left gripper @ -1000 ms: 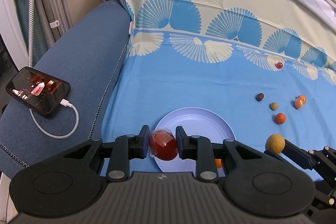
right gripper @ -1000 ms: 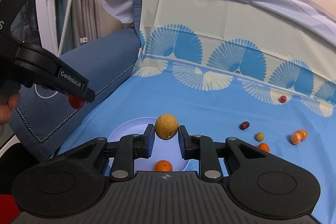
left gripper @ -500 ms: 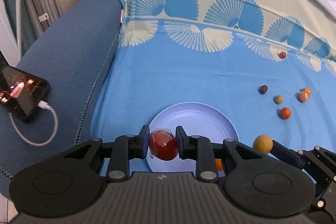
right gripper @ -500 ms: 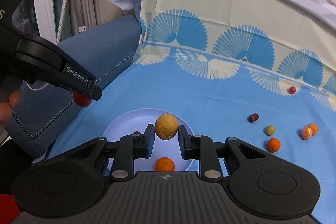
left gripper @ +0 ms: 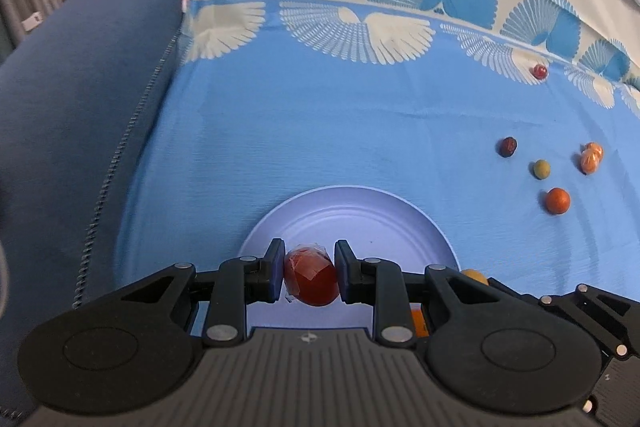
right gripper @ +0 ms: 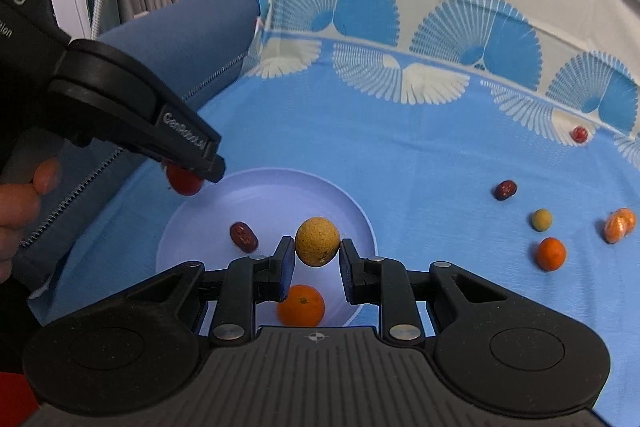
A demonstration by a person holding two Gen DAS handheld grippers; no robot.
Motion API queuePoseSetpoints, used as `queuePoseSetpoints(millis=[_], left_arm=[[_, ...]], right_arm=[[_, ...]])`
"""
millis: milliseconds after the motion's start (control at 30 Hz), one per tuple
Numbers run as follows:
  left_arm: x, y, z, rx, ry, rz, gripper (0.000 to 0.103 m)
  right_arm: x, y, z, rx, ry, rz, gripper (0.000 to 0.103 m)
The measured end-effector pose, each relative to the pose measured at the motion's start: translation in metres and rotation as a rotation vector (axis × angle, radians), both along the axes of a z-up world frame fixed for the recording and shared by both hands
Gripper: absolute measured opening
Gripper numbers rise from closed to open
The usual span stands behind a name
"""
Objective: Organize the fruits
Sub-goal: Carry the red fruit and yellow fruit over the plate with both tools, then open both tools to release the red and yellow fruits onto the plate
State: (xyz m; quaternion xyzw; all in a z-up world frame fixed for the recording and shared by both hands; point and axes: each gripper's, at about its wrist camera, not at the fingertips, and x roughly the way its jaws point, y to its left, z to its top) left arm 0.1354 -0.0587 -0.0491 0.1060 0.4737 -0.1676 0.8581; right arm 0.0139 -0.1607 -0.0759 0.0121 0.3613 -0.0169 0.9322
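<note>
My left gripper is shut on a red fruit in clear wrap and hangs over the near-left rim of the pale lilac plate. In the right wrist view that left gripper shows at the plate's left edge with the red fruit under its tip. The right gripper is shut on a rough yellow fruit above the plate. An orange and a dark red date lie in the plate.
Loose fruits lie right of the plate on the blue cloth: a dark date, an olive-green ball, an orange, wrapped orange pieces and a small red fruit. A blue sofa arm borders the left. A hand holds the left gripper.
Both grippers have come down and closer to the plate, each still holding its fruit. The phone and cable have slipped out of the left wrist view. The date in the plate now shows.
</note>
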Motion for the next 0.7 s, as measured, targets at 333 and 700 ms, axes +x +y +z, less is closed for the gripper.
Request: queuePoseSetpoints(millis=[333,700], left_arm=[[0.022,-0.013,-0.031,0.028,0.028,-0.046,0.044],[-0.031,0.016,0.003,0.136,-0.097,-0.067,0.103]], right_arm=[[0.031,-0.01,-0.029,0.01,0.048,0.011,0.026],[-0.012,-0.003,-0.016,0.009,0.089,0.007,0.091]])
